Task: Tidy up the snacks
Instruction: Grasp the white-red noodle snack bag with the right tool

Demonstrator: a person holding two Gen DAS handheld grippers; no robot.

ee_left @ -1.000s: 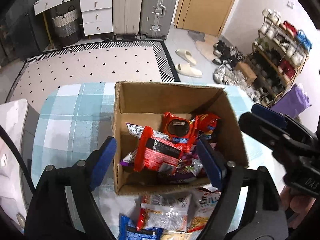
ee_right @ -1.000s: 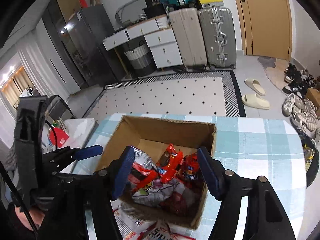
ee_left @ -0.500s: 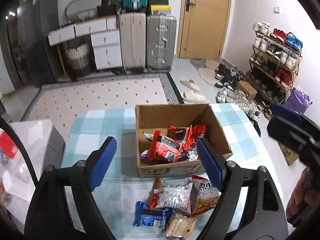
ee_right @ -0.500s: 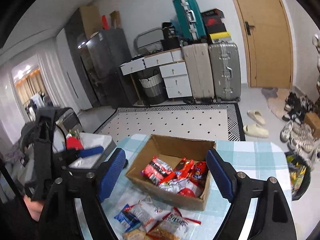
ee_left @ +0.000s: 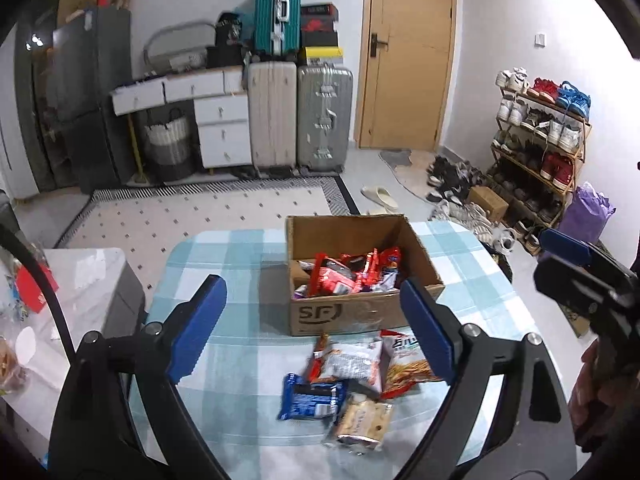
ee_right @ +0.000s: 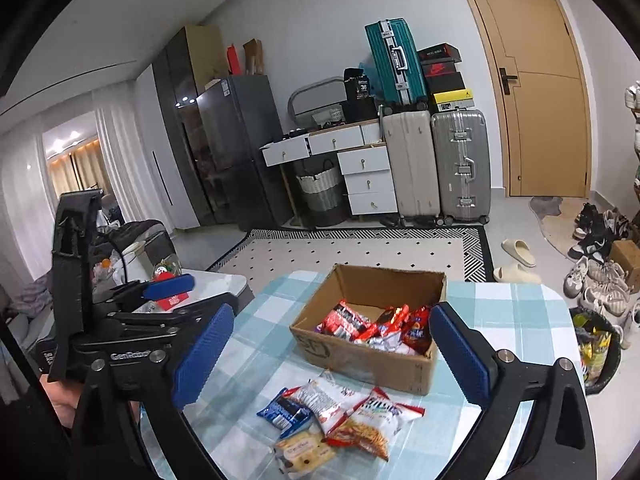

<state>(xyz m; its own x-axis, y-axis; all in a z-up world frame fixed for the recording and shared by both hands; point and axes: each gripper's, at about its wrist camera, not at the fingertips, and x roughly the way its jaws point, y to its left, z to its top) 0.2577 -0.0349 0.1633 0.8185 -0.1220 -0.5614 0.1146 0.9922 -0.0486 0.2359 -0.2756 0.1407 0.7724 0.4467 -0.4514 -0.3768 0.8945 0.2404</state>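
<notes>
An open cardboard box (ee_left: 360, 312) (ee_right: 360, 356) stands on the teal checked table (ee_left: 224, 264) (ee_right: 500, 312), piled with red and silver snack packets (ee_left: 348, 272) (ee_right: 376, 324). In front of it lie a blue packet (ee_left: 310, 396) (ee_right: 284, 410), a white-and-red packet (ee_left: 352, 360) (ee_right: 324, 400), a chips bag (ee_left: 404, 364) (ee_right: 372, 424) and a beige biscuit pack (ee_left: 362, 426) (ee_right: 306, 450). My left gripper (ee_left: 310, 292) and my right gripper (ee_right: 331, 314) hover above and behind these packets. The jaws of both are opening, with nothing between them.
A white side table (ee_left: 80, 280) with clutter stands left of the table. A dark bin (ee_right: 596, 348) sits at the table's right edge. Beyond are a patterned rug (ee_right: 360, 252), suitcases (ee_left: 324, 116) and a shoe rack (ee_left: 540, 148).
Both grippers have pulled back and up from over the box. The box looks smaller now and the loose packets in front of it have come into view. The right jaws have widened.
</notes>
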